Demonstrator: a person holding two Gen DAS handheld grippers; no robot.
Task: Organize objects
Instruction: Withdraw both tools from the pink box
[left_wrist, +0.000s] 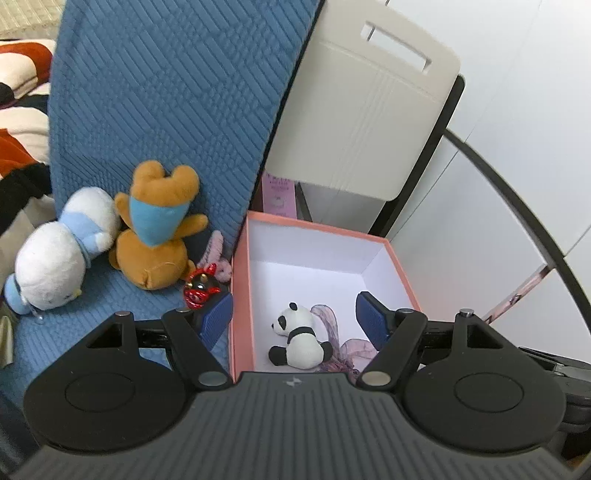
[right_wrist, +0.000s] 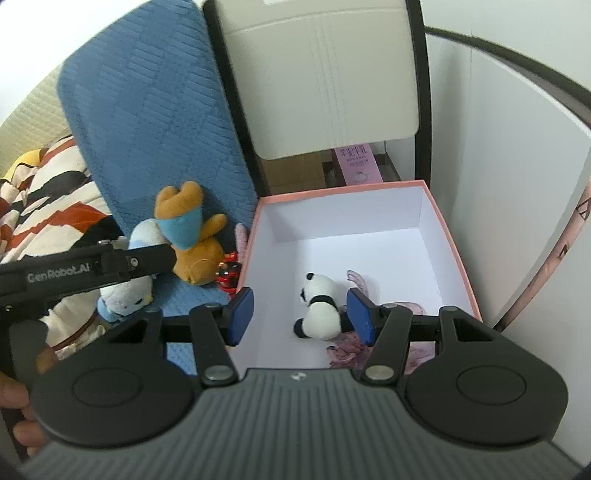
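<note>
A pink box (left_wrist: 239, 280) with a white inside stands beside a blue quilted cushion (left_wrist: 166, 92). In it lie a panda plush (left_wrist: 301, 341) and a purple gauzy ribbon (left_wrist: 328, 319). On the cushion lie a brown bear plush (left_wrist: 155, 232) with a blue bib, a white-and-blue plush (left_wrist: 62, 254), a small red-and-black figure (left_wrist: 199, 288) and a pink fuzzy toy (left_wrist: 218, 254). My left gripper (left_wrist: 295, 319) is open and empty above the box's near left wall. My right gripper (right_wrist: 301, 315) is open and empty over the box (right_wrist: 458, 258), its jaws either side of the panda (right_wrist: 319, 306).
A beige chair back (left_wrist: 369, 110) stands behind the box, with a pink carton (left_wrist: 279, 195) under it. White cabinet panels (left_wrist: 498, 184) are on the right. A striped blanket (right_wrist: 40, 206) lies at the left. The left gripper's arm (right_wrist: 85, 269) crosses the right wrist view.
</note>
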